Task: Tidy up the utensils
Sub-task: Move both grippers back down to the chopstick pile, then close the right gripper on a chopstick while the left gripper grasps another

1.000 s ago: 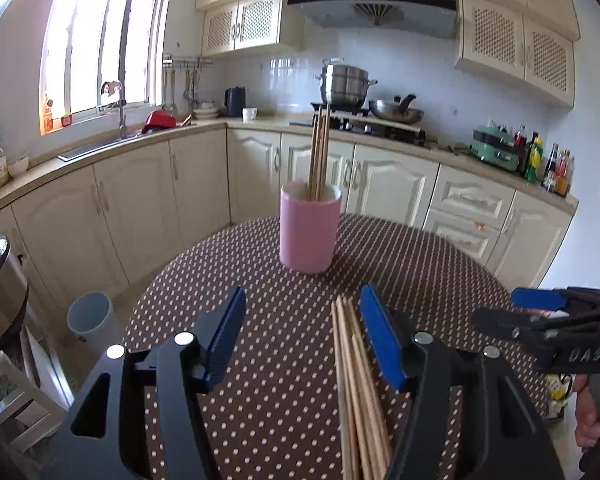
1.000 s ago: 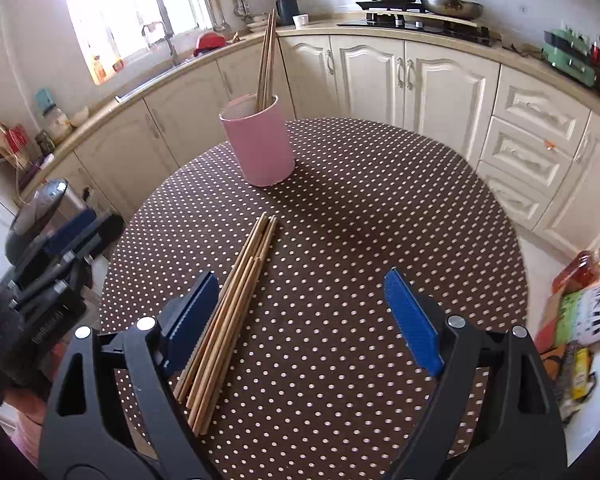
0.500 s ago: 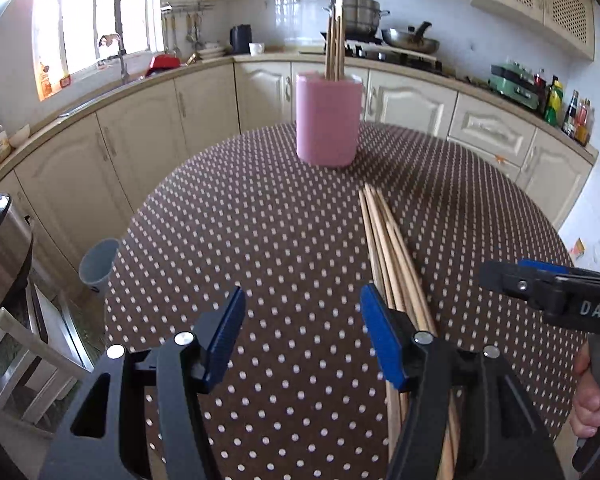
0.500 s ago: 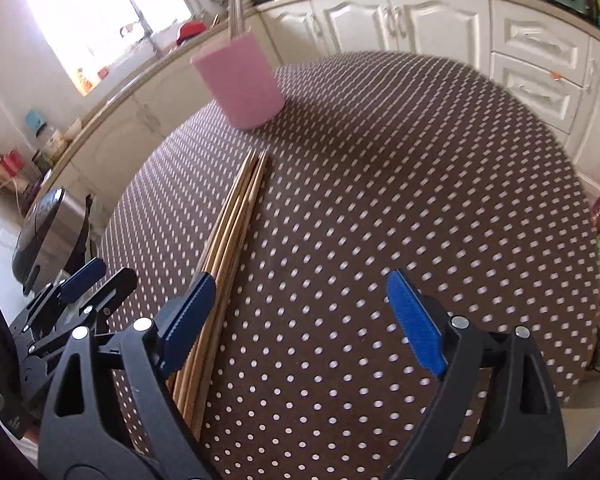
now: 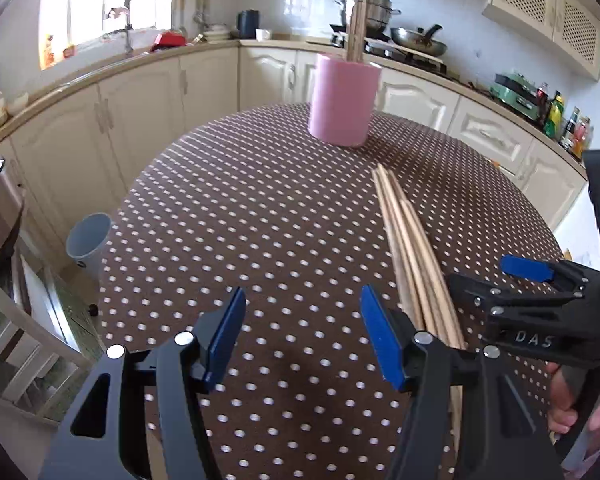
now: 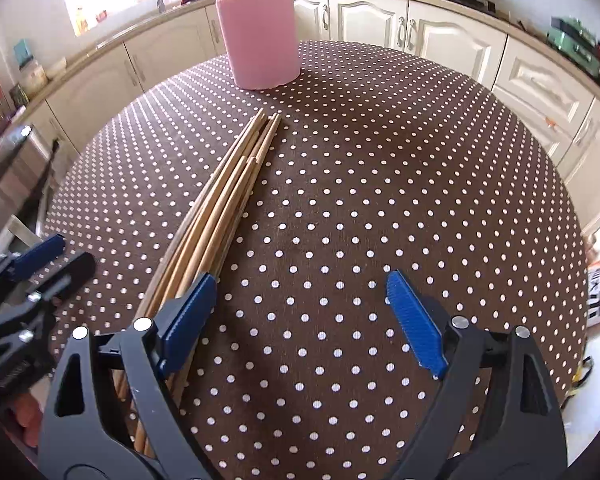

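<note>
Chopsticks (image 6: 216,216) lie bundled flat on the dotted tablecloth (image 6: 380,200), their near ends passing under the left finger (image 6: 188,316) of our right gripper (image 6: 300,320), whose blue pads stand wide apart around bare cloth. Our left gripper (image 5: 302,338) also gapes wide (holding nothing), with the bundle just outside its right finger (image 5: 380,340). Farther ahead of both fingertips stands the pink holder (image 6: 258,38), upright, with more chopsticks inside.

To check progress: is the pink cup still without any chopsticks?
No, several chopsticks stand upright in the pink cup.
</note>
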